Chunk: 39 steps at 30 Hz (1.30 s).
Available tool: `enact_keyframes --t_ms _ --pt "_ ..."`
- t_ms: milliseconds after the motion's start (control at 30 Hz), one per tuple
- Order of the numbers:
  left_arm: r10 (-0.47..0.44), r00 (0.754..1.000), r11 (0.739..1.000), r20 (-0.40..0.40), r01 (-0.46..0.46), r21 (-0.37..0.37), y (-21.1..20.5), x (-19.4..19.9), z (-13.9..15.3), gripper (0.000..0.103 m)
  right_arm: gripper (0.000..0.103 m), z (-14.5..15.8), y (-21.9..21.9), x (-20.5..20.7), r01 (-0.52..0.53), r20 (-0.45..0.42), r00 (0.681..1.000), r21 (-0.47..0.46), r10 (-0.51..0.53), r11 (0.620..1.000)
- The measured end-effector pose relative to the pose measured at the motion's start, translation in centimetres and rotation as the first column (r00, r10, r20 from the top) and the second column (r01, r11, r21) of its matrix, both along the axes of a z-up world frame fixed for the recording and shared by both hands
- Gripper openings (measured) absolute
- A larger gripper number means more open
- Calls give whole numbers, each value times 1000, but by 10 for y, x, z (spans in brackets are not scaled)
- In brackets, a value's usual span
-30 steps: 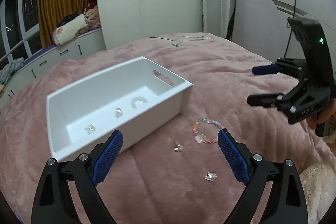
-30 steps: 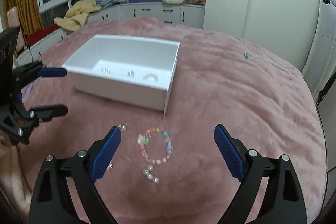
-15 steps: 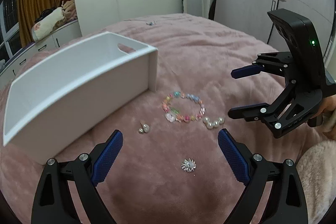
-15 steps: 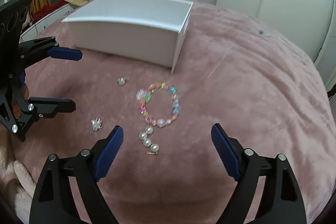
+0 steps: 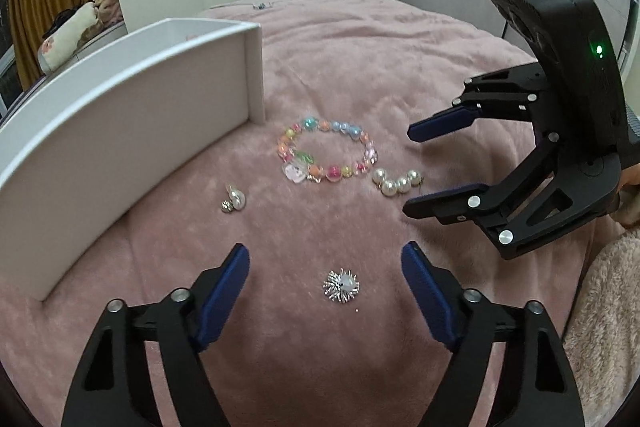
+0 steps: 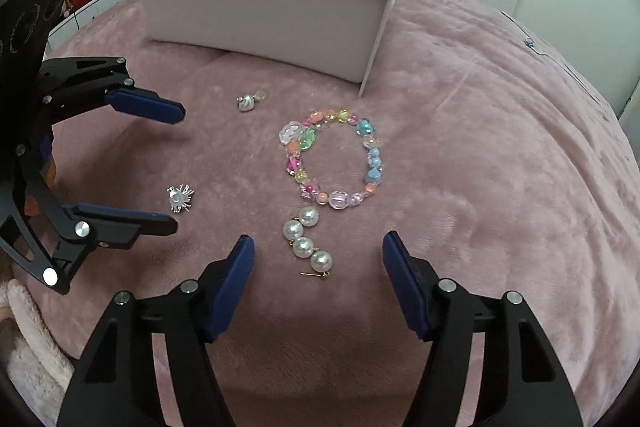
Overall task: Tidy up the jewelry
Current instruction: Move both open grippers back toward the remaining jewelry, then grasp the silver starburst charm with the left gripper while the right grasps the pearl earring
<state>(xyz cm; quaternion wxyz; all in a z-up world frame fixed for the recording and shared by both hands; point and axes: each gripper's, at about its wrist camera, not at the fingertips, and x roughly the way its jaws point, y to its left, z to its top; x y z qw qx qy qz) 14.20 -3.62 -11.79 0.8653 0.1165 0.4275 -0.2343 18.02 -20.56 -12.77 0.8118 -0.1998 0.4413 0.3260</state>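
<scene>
Left wrist view: my left hand-held gripper, fingers spread and empty, has dropped low over the bed and now brackets the silver starburst brooch; the white box, earlier seen from above, shows only its outer wall.

Right wrist view: my right hand-held gripper, likewise spread and empty, has closed in on the pearl earring, which touches the beaded bracelet. Both descents suggest that pick-ups come next.

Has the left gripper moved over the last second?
Yes. The left gripper dropped toward the blanket, leaving the white box, and now straddles the silver brooch.
</scene>
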Motion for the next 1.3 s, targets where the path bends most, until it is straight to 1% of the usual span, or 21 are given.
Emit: enact_keyframes --t_ms 133,167,400,467,533,600,633,700,800,833,1167,1300 --pt "-10 999 1000 -32 10 15 -1 1 -10 63 62 -4 4 1 1 -4 1000 -8 -1 1000" --pt "-10 999 1000 -38 10 16 0 1 -12 60 60 -5 5 1 -1 -5 1000 -10 1 1000" --pt "11 997 1000 -78 -11 -8 6 3 -21 47 52 -12 7 2 3 -21 1000 -12 -3 1000" --pt "8 996 1000 -87 -9 -18 7 4 -21 39 49 -13 7 2 5 -30 1000 -8 -5 1000" --pt "3 995 999 -99 -6 -33 9 4 -22 34 47 -13 7 3 8 -40 999 -3 -8 1000" --pt "3 994 999 -108 -7 -44 10 5 -23 32 40 -13 6 4 17 -48 999 1 -17 1000" --pt "2 994 999 -113 -8 -49 10 4 -23 30 38 -13 6 4 19 -56 998 7 -19 1000" --pt "-3 992 998 -124 -5 -66 11 4 -24 24 31 -12 3 5 30 -67 997 15 -29 999" --pt "1 992 997 -129 -11 -78 13 4 -24 24 23 -11 0 7 43 -85 996 27 -40 999" --pt "2 991 997 -131 -12 -81 13 3 -24 24 22 -11 -1 7 44 -92 995 30 -41 999" --pt "25 991 994 -135 -39 -103 17 4 -20 23 22 -4 -1 5 44 -94 995 40 -40 998" --pt "37 991 993 -126 -50 -104 22 3 -15 23 22 5 -4 2 42 -81 996 51 -38 998"
